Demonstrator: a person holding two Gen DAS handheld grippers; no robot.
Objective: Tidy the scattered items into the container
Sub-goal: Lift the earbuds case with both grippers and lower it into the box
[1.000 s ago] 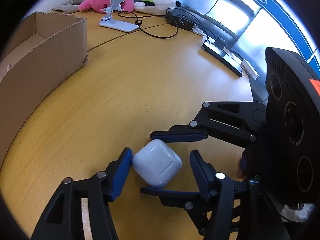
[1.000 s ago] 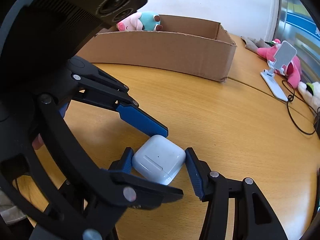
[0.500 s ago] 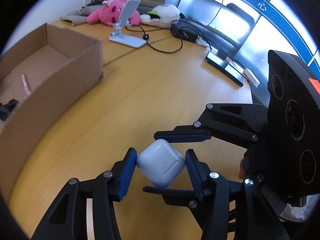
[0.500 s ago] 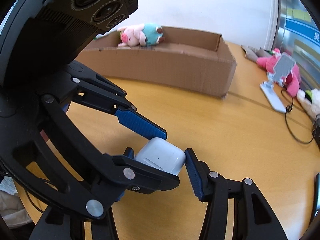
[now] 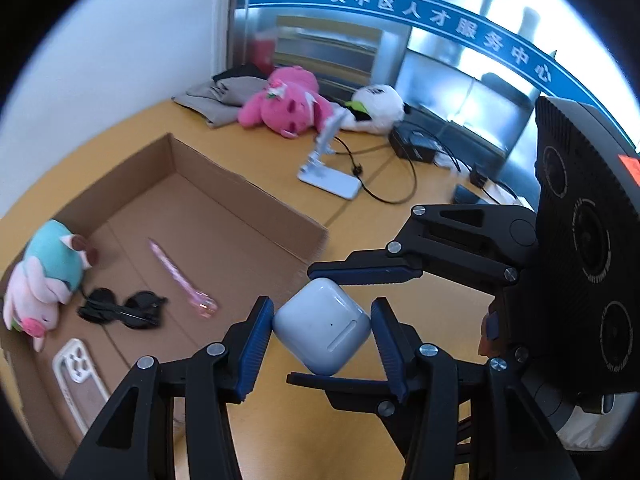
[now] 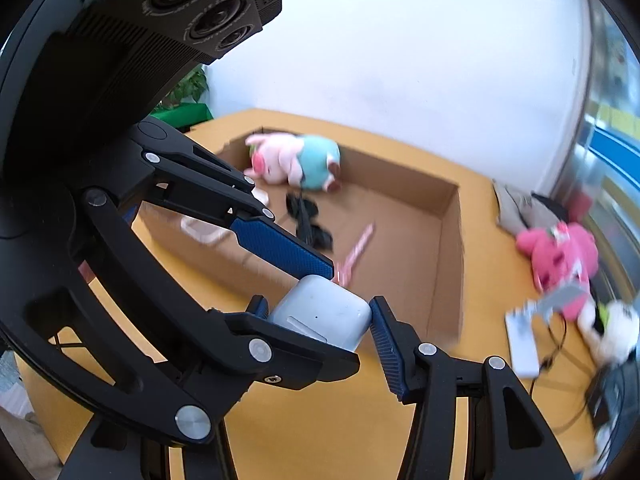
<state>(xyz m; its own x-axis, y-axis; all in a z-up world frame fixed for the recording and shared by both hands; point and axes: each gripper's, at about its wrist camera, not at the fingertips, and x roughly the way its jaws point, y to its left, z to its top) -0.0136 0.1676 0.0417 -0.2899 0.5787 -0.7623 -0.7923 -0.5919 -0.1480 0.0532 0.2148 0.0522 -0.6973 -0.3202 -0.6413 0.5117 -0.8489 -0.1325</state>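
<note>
Two hand-held grippers clamp one white earbud case (image 5: 322,327) from four sides: the left hand-held gripper (image 5: 322,340) presses its blue pads on the case's left and right, and the right hand-held gripper (image 6: 320,318) pinches it crosswise, each about half open around it. The case hangs clear of the table (image 5: 360,224), near the corner of the open cardboard box (image 5: 256,196). Inside the box lie a pig plush (image 5: 44,280), black sunglasses (image 5: 120,309), a pink pen (image 5: 176,276) and a clear phone case (image 5: 78,372). Beyond the box sit a white phone stand (image 5: 328,172) and a pink plush toy (image 5: 288,104).
</note>
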